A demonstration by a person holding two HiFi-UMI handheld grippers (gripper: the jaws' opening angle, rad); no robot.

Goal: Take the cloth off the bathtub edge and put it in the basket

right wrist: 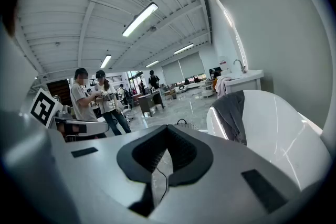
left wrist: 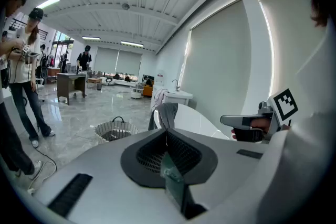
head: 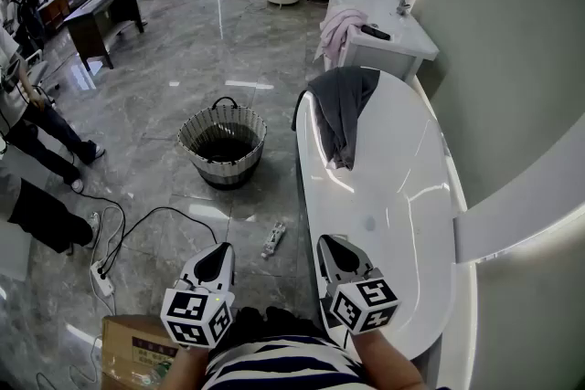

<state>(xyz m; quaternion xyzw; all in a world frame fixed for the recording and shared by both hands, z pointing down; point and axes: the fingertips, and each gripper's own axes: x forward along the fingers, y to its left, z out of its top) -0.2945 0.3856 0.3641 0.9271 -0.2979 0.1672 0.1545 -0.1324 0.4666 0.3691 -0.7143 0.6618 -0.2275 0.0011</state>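
A dark grey cloth (head: 341, 108) hangs over the far left edge of the white bathtub (head: 402, 196); it also shows as the cloth (left wrist: 167, 113) in the left gripper view and the cloth (right wrist: 231, 113) in the right gripper view. A woven basket (head: 222, 144) with a dark handle stands on the floor left of the tub, seen too as the basket (left wrist: 114, 130). My left gripper (head: 218, 261) and right gripper (head: 335, 249) are held low near my body, both shut and empty, far from the cloth.
A white vanity (head: 379, 27) with a pink towel (head: 336, 29) stands beyond the tub. A power strip and cables (head: 102, 274) lie on the floor at left, a small object (head: 272, 239) by the tub, a cardboard box (head: 132, 350) near my feet. People stand at left (head: 27, 132).
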